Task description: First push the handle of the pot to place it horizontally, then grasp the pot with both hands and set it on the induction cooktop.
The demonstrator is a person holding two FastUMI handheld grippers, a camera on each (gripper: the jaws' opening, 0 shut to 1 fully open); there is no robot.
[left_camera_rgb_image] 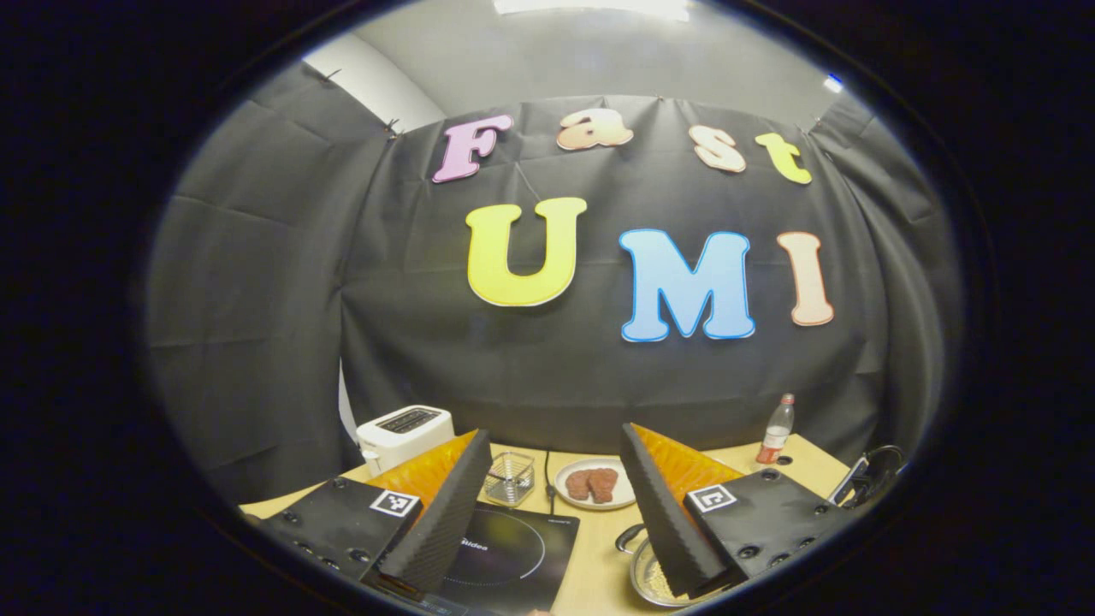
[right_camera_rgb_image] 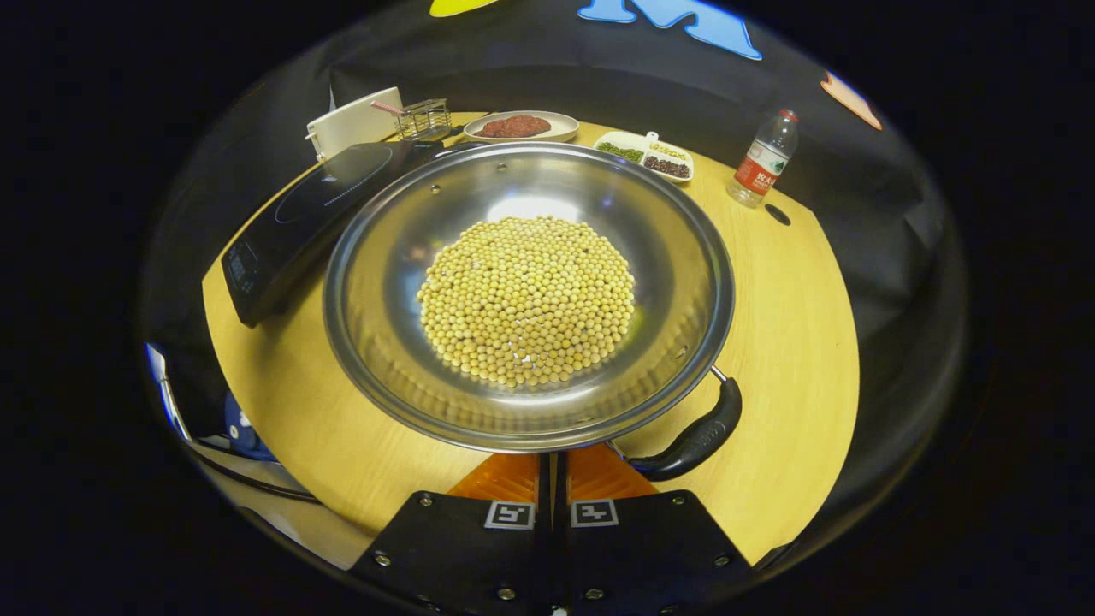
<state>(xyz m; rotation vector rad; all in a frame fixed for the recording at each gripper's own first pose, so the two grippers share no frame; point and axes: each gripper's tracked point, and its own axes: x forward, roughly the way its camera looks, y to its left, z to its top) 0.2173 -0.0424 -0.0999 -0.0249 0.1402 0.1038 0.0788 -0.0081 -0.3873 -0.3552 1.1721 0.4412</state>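
Pot, steel, wide, sitting on the wooden table just beside the induction cooktop and holding a heap of pale yellow beans; its dark handle is lying at the near right rim. Right gripper is resting under the pot's near edge, fingers drawn together with nothing visibly between them. Left gripper is hovering above the table, jaws spread wide. Cooktop is carrying white brand lettering, too small to read reliably. Bottle is wearing a red label, text illegible. Plate, divided dish, wire basket and toaster are standing toward the back.
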